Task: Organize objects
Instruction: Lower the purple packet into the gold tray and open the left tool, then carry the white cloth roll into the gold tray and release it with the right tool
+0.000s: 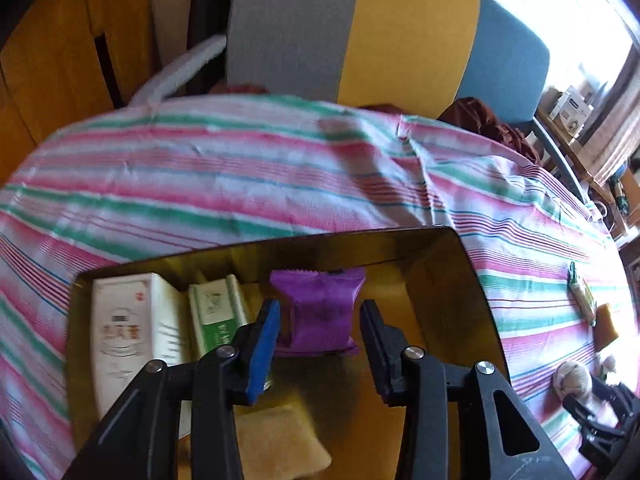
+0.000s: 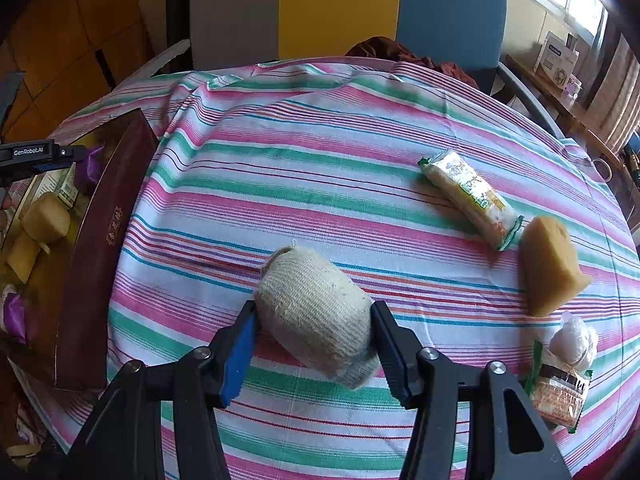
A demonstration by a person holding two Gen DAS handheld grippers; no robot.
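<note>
The left gripper [image 1: 320, 344] stands open over the box [image 1: 472, 280], a purple packet [image 1: 320, 312] loose between its fingers. The right gripper [image 2: 314, 344] clamps a rolled sock [image 2: 316, 316] on the striped tablecloth [image 2: 320, 160].

Left wrist view: rides on the left gripper [image 1: 320, 340], looks steeply down along its jaws into the open box [image 1: 460, 264], close in; striped surface [image 1: 240, 168] and chairs [image 1: 412, 40] beyond.

Right wrist view: rides on the right gripper [image 2: 314, 344], same steep downward tilt, close over the surface [image 2: 320, 152].

Shared ground: the box [image 2: 100, 232] at this view's left edge, the striped cloth, the wrapped snack bar [image 2: 472, 200] [image 1: 582, 296], the chairs [image 2: 340, 8], the window side on the right.
</note>
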